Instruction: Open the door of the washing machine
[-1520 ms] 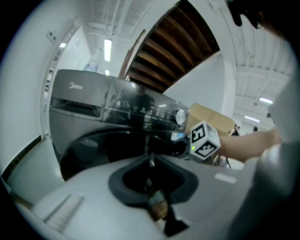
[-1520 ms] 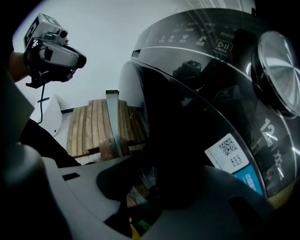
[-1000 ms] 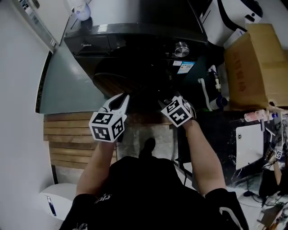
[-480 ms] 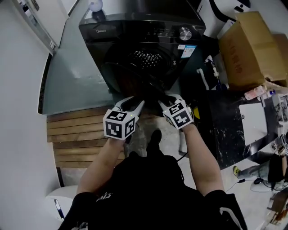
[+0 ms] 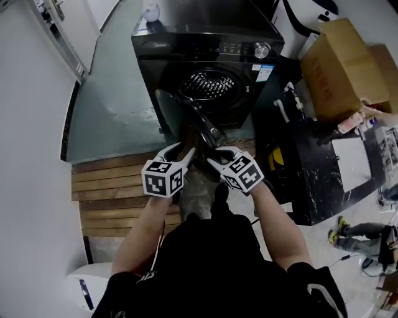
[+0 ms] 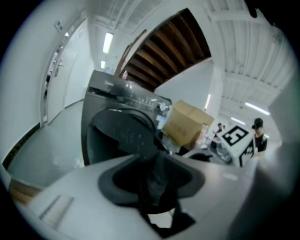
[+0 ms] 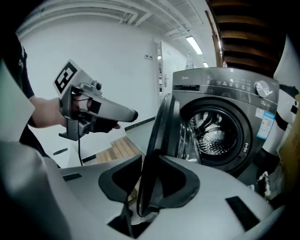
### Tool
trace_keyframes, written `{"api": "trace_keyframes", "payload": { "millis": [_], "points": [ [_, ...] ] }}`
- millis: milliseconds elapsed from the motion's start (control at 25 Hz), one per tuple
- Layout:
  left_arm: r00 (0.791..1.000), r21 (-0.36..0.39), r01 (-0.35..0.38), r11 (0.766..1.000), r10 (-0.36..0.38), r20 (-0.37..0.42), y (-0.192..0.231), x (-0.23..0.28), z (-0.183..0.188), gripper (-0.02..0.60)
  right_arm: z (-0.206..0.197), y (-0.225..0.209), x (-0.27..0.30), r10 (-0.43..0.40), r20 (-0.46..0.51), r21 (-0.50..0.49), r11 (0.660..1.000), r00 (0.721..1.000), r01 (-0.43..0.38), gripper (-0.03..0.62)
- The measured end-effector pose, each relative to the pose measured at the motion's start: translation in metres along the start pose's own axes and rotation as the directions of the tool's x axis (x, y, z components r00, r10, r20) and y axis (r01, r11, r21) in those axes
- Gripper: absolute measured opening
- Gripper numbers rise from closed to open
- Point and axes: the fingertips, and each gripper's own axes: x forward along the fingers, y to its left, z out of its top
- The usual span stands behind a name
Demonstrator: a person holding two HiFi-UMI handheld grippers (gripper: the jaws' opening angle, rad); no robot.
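Head view, steeply down. A black front-load washing machine [image 5: 249, 68] stands top centre. Its round door [image 5: 189, 115] is swung open toward the person, hinged at the opening's L side, with the free edge nearest the grippers. The steel drum [image 5: 208, 84] shows through the opening.

The right gripper [image 5: 216, 160] has its jaws about half closed on the door's free rim. The right gripper view shows that rim standing upright between the pads. The left gripper [image 5: 183, 150] has its jaws spread wide & they have just been opening. A dark blurred shape, prob. the same door edge, sits in the gap, and the pads do not press on it. The two grippers are side by side, near each other, just below the door's edge.

Open room is on the L. A bare grey-green floor panel [image 5: 106, 118] runs from the machine to a white wall [image 5: 31, 155], with wooden slats [image 5: 106, 192] below it in frame.

The R side is crowded. A black cabinet [image 5: 311, 174] stands just beside the machine and a cardboard box [image 5: 339, 68] sits behind it. A white bottle [image 5: 151, 11] stands on the machine's top, back-L corner. A white bin [image 5: 81, 289] is at bottom L.
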Motion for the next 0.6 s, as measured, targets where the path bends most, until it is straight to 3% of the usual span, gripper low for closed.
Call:
{"api": "trace_keyframes", "payload": {
  "millis": [360,600],
  "points": [
    [0.998,-0.019,-0.027,0.999,0.028,0.059,0.022,-0.043,-0.003,0.164,0.035,0.080,-0.002,0.152,0.014,-0.202,0.968,0.988,-0.147,0.081],
    [0.992,-0.016,-0.069,0.997,0.070,0.101,0.041,-0.070,-0.005,0.164,0.044,0.109,-0.012,0.181,-0.020,-0.303,0.936,0.983,-0.179,0.076]
  ]
}}
